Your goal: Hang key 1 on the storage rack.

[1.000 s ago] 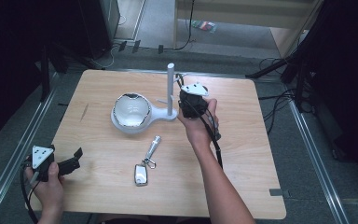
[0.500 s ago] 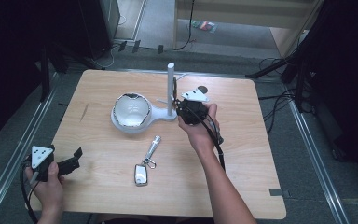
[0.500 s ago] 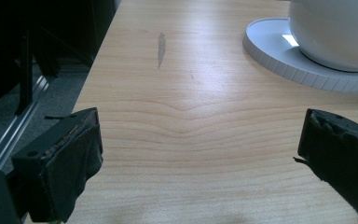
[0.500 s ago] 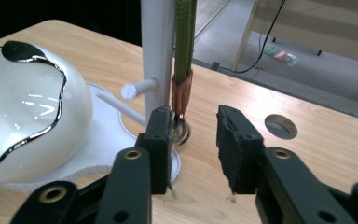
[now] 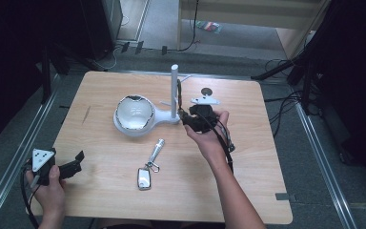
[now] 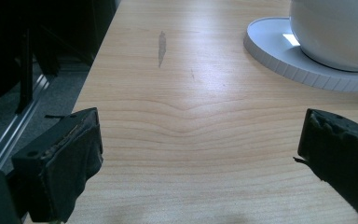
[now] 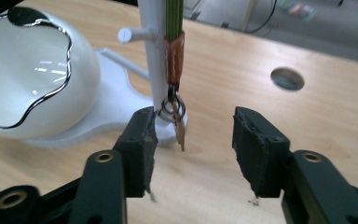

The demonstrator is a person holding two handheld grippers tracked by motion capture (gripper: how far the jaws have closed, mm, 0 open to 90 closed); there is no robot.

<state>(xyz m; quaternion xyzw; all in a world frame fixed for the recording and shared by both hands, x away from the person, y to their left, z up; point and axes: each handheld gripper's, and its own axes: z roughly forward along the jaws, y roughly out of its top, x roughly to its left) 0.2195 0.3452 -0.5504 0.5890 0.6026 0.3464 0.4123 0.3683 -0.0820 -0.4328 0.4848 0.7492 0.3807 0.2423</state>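
Observation:
A white stand (image 5: pixel 174 90) with an upright post and side pegs joins a white bowl-shaped dish (image 5: pixel 134 114) at mid table. A green and orange strap with key rings and a small key (image 7: pixel 174 70) hangs from the post (image 7: pixel 151 51). My right gripper (image 7: pixel 193 133) is open just in front of that key, jaws either side of it, not touching. In the high view the right gripper (image 5: pixel 195 117) sits beside the post base. A car key fob with a silver key (image 5: pixel 148 167) lies on the table in front. My left gripper (image 5: pixel 69 167) is open, low at the front left edge.
The wooden table (image 5: pixel 248 191) has a round cable hole (image 5: pixel 206 90) behind the right gripper. The dish base (image 6: pixel 303 65) lies ahead of the left gripper. Metal rails run along both table sides, and dark furniture stands around.
The right gripper has come down from near the top of the post to its base, leaving the strap hanging on the stand. The left gripper has stayed put.

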